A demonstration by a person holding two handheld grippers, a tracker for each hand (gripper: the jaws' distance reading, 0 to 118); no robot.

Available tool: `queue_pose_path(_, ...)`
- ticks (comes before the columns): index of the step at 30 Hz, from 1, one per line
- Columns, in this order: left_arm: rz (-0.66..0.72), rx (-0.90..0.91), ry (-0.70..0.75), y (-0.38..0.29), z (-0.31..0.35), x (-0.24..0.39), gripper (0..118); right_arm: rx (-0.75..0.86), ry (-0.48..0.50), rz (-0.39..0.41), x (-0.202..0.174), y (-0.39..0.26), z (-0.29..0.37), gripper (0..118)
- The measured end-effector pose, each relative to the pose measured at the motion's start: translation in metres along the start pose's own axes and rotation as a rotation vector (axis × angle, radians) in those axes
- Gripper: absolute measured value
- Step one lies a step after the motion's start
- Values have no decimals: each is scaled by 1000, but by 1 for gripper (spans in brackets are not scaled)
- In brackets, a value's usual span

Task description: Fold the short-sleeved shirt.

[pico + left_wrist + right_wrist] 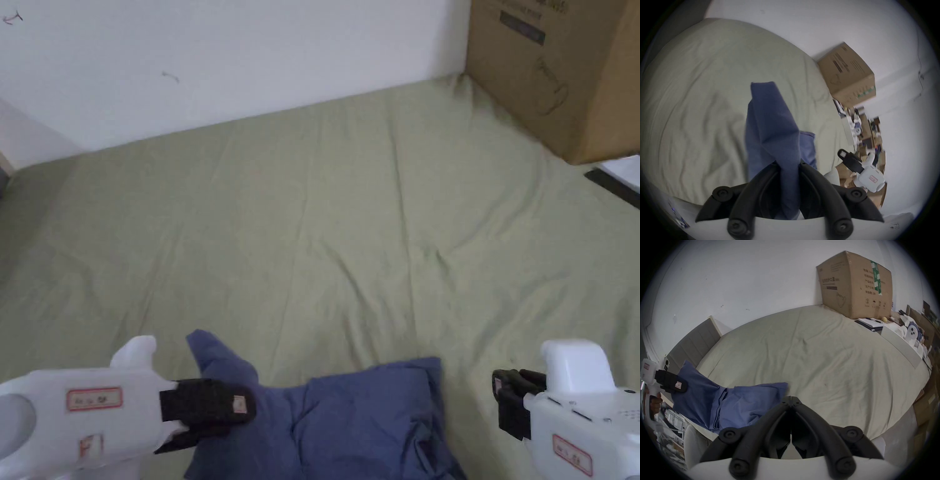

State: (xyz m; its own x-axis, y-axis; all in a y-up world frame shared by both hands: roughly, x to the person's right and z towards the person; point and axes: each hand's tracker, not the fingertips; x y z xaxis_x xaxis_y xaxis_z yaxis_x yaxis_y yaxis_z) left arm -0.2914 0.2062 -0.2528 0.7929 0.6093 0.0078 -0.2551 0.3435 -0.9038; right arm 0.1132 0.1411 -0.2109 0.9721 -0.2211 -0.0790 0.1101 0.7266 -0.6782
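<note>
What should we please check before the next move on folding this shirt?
1. Left tool grips the shirt: ok, both jaws press on blue cloth.
2. Right tool is free: ok, shut on nothing, beside the shirt.
3. Shirt lies flat: not ok, bunched, one part lifted.
4. Room on the sheet to spread it: ok, bare ahead.
5. Box out of the way: ok, at the far right corner.
6. Sleeves and collar located: cannot tell.
</note>
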Motion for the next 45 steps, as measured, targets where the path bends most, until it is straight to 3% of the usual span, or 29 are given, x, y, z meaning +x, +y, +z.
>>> queue_pose_path(3,-85,-78,-37,2,-45,39,10,4,-13,-30,15,-4,4,0)
queue_pose_path(7,-100,-221,-28,1,-121,64,11,-14,-43,-51,30,-12,4,0)
queue_pose_path(9,-144,-301,15,-5,-154,75,31,-26,-57,-62,36,-17,6,0)
queue_pose_path(10,-157,-320,12,-8,-163,77,60,-30,-58,-68,39,-20,7,0)
queue_pose_path(11,-162,-339,4,-10,-172,77,81,-35,-61,-75,42,-22,8,0)
queue_pose_path(12,-157,-343,-16,-12,-176,78,94,-41,-69,-80,44,-23,9,0)
queue_pose_path(16,-109,-319,-64,-9,-162,75,96,-40,-65,-110,50,-24,11,0)
queue_pose_path(18,-103,-275,-22,-4,-147,67,90,-29,-62,-105,48,-21,12,0)
queue_pose_path(19,-95,-236,-7,-3,-139,67,77,-24,-65,-96,47,-20,12,0)
queue_pose_path(21,-69,-170,17,0,-123,54,70,-23,-63,-79,43,-19,10,0)
queue_pose_path(22,-56,-158,23,1,-119,48,55,-24,-59,-77,41,-19,9,0)
queue_pose_path(24,-38,-150,35,-5,-114,44,7,-30,-46,-75,38,-20,4,0)
queue_pose_path(25,-34,-143,34,-7,-113,41,1,-33,-45,-74,36,-20,2,0)
queue_pose_path(30,-24,-174,-60,-20,-136,39,0,-52,-24,-62,29,-23,-2,0)
queue_pose_path(37,-59,-316,-77,-49,-200,73,0,-59,-36,-43,33,-23,2,0)
queue_pose_path(42,6,-344,-119,-46,-225,68,0,-62,-59,-44,36,-24,7,0)
queue_pose_path(45,-97,-323,-101,-42,-218,71,0,-66,-59,-35,31,-22,8,0)
